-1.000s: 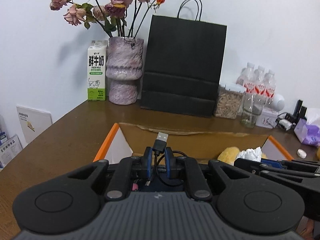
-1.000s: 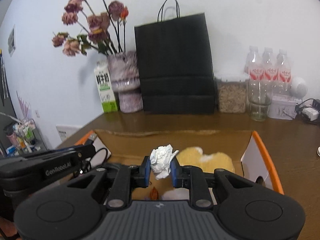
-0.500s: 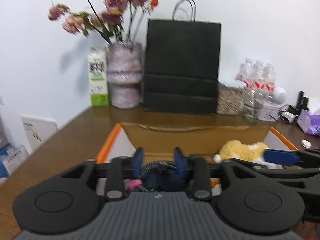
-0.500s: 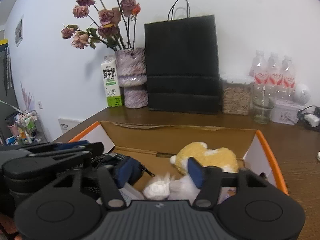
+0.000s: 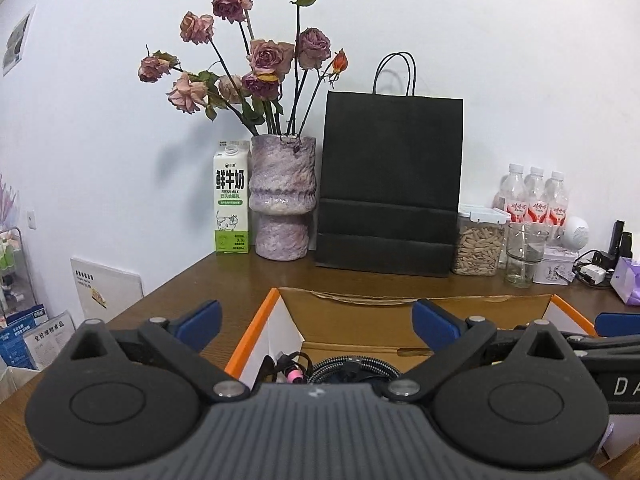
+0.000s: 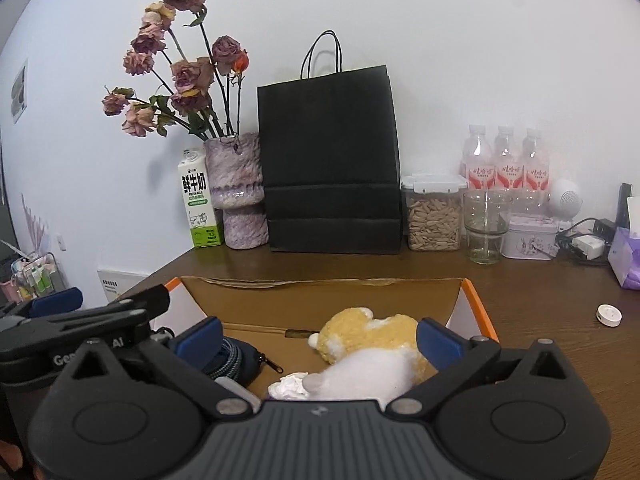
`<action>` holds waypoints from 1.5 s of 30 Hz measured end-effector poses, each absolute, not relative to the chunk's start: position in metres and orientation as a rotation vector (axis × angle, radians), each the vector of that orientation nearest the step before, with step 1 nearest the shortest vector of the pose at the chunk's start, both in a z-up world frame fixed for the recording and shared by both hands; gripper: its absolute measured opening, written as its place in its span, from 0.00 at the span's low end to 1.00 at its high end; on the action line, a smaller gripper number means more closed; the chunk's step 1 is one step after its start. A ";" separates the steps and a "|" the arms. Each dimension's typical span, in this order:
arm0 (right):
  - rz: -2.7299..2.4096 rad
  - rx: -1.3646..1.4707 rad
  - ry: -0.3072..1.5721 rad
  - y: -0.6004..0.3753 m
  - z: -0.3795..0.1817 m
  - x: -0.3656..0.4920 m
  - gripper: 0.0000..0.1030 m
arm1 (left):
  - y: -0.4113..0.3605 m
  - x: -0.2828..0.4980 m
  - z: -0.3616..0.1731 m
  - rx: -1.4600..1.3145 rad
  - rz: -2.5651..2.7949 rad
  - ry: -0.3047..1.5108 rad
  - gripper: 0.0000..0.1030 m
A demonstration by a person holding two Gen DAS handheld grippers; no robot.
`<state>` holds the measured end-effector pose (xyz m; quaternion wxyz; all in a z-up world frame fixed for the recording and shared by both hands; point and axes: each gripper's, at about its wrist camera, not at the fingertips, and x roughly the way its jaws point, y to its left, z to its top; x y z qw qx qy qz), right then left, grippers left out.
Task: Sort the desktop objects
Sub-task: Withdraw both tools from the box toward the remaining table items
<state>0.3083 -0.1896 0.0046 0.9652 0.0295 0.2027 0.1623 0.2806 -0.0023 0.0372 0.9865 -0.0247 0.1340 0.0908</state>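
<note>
Both tools gape wide and grip nothing: the left tool [image 5: 316,324] above the cardboard box [image 6: 474,300] where the coiled cable [image 5: 352,368] lies, the right tool [image 6: 318,338] over the plush toy [image 6: 368,340] and crumpled tissue [image 6: 288,386] inside, near the counter's [image 6: 540,292] front edge.

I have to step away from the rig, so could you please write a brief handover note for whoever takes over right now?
Left gripper: open, empty, above the orange-edged cardboard box.
Right gripper: open, empty, above the same box.
In the box: coiled black braided cable, dark blue zip pouch, yellow-and-white plush toy, crumpled white tissue.
Done: those four are boxed.
Left: small round white cap lies on the brown wooden desk, right of the box; probably next.
</note>
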 end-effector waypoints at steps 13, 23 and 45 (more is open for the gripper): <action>0.321 0.034 0.420 -0.188 -0.001 0.302 1.00 | -0.001 0.276 0.029 -0.043 0.162 0.286 1.00; 0.317 0.028 0.409 -0.196 -0.007 0.287 1.00 | -0.006 0.260 0.025 -0.012 0.116 0.251 1.00; 0.286 0.034 0.360 -0.220 -0.036 0.228 1.00 | -0.005 0.210 0.000 0.023 0.096 0.216 1.00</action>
